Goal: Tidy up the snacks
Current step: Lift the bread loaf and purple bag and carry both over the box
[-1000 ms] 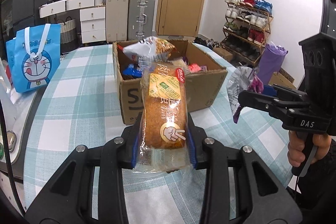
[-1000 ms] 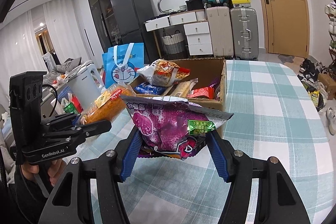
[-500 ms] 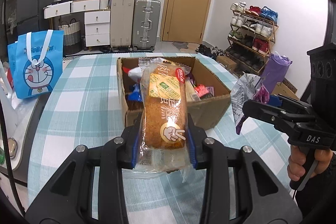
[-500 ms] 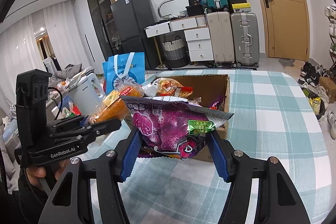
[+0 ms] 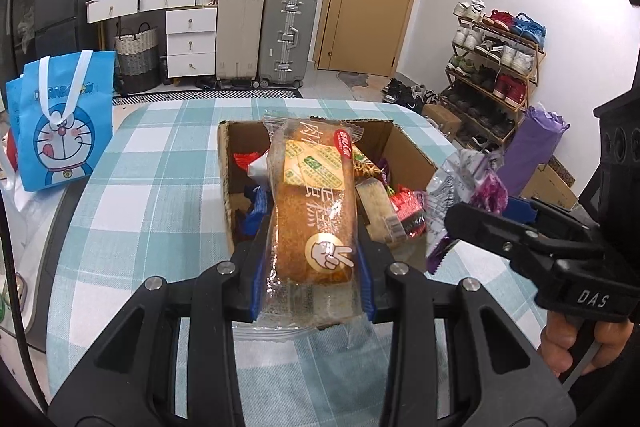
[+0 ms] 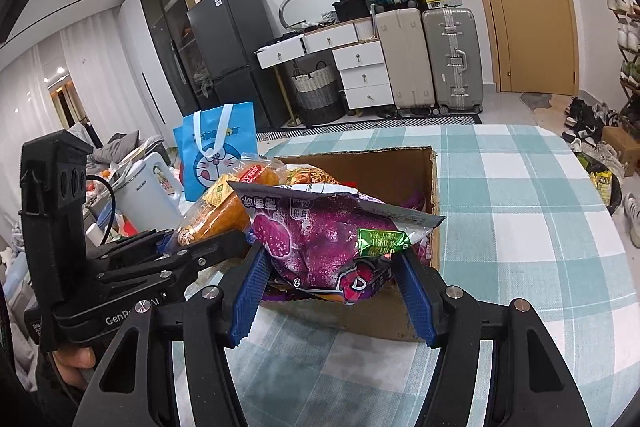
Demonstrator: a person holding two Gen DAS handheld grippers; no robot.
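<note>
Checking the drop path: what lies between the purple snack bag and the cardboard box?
Nothing: in the right wrist view the purple snack bag, clamped in the right hand-held gripper, hangs directly before the cardboard box.

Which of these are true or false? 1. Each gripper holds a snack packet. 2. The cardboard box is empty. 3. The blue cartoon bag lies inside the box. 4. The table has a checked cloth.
1. True: the left gripper is shut on the orange cake packet, and the right gripper is shut on the purple snack bag.
2. False: the cardboard box already holds several packets.
3. False: the blue cartoon bag stands beyond the table's edge, apart from the box.
4. True: the table wears a teal and white checked cloth.
</note>
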